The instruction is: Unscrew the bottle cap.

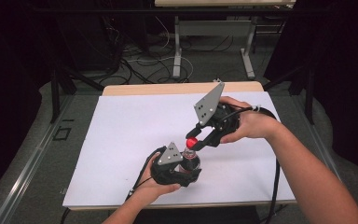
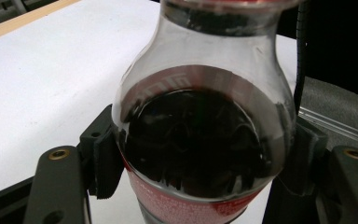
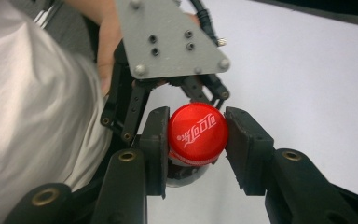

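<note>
Bottle (image 2: 200, 140) cut off at top and bottom of the left gripper view; label lettering too cropped to read. Base hidden behind left gripper (image 1: 185, 167) in lower centre of the high view. Clear rounded plastic, dark liquid inside, red label band. Left fingers (image 2: 103, 158) ribbed black, pinching bottle's body. Right gripper (image 3: 196, 140) pinching smooth red cap (image 3: 198, 134) with white script, centre frame. Flat white counter (image 1: 121, 140), pale wood edge at back. Dim room beyond, cables on floor.
</note>
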A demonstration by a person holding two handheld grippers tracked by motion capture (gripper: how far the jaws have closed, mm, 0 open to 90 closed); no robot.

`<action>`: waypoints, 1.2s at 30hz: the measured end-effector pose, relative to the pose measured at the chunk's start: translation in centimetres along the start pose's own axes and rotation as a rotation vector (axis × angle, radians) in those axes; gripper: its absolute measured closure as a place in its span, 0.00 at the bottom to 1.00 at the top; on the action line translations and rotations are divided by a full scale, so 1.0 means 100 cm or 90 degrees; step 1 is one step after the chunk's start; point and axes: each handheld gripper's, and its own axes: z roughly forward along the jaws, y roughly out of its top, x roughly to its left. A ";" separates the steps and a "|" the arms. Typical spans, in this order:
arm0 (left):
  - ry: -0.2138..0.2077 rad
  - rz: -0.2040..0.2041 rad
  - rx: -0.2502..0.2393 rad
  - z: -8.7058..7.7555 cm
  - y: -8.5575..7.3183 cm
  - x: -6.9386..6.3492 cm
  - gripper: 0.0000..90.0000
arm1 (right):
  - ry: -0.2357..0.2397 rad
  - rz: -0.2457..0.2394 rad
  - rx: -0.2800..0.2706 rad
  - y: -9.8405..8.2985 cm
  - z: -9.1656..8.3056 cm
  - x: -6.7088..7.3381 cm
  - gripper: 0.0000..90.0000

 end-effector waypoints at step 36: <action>0.051 -0.042 -0.011 -0.008 0.022 0.034 0.33 | -0.226 0.261 -0.015 -0.048 0.001 0.033 0.67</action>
